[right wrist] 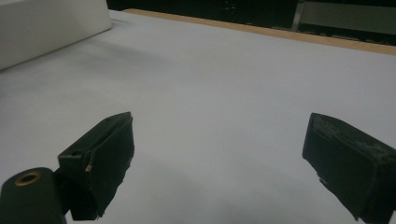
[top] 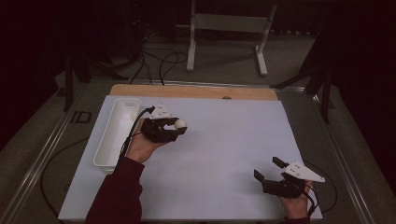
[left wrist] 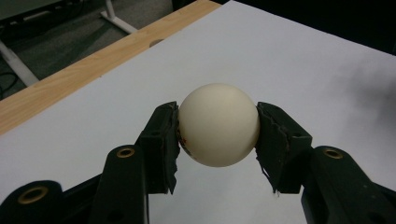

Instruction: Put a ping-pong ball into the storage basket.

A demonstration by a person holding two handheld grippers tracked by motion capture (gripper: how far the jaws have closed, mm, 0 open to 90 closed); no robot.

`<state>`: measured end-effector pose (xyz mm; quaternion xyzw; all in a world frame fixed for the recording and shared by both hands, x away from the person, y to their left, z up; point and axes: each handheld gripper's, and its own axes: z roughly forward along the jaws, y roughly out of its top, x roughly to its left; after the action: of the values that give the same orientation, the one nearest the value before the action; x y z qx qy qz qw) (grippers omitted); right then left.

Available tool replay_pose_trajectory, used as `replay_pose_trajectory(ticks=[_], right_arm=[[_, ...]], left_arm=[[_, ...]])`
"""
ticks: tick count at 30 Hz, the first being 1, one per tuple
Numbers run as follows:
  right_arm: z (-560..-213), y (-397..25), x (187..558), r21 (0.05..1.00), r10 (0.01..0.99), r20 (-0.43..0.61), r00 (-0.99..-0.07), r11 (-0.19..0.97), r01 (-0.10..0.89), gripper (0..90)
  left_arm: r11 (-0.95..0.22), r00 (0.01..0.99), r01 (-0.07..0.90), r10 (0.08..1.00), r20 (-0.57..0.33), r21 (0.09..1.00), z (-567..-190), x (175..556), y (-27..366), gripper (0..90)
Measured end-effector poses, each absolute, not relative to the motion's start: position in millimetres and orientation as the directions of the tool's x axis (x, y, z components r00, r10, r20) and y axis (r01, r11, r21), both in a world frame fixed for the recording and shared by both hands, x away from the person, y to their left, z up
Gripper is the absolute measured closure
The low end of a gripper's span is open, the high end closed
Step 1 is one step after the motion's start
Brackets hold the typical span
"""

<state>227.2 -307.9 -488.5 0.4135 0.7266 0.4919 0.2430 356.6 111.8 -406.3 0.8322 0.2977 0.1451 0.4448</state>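
Ping-pong ball [left wrist: 218, 125] pinched mid-height between left gripper [top: 175, 128] pads; keep squeeze light, level; white bin [top: 116, 132] just behind fingers; right gripper [top: 270, 170] wide, empty.

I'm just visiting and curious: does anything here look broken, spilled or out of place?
Nothing is spilled or askew. One small oddity: the black pads gripping the white ball in the left gripper look frayed and torn along their edges. The right gripper is open over the white sheet, and the white tray lies flat.
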Motion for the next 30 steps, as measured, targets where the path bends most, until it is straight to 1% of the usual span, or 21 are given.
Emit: replay_pose_trajectory(ticks=[30], right_arm=[[-489, -308, 227, 0.916, 0.841, 0.053, -0.539, 0.175, 0.362, 9.0]], left_arm=[[-0.408, 0.77, 0.364, 0.638, -0.024, 0.838, -392, 354, 125, 51.8]])
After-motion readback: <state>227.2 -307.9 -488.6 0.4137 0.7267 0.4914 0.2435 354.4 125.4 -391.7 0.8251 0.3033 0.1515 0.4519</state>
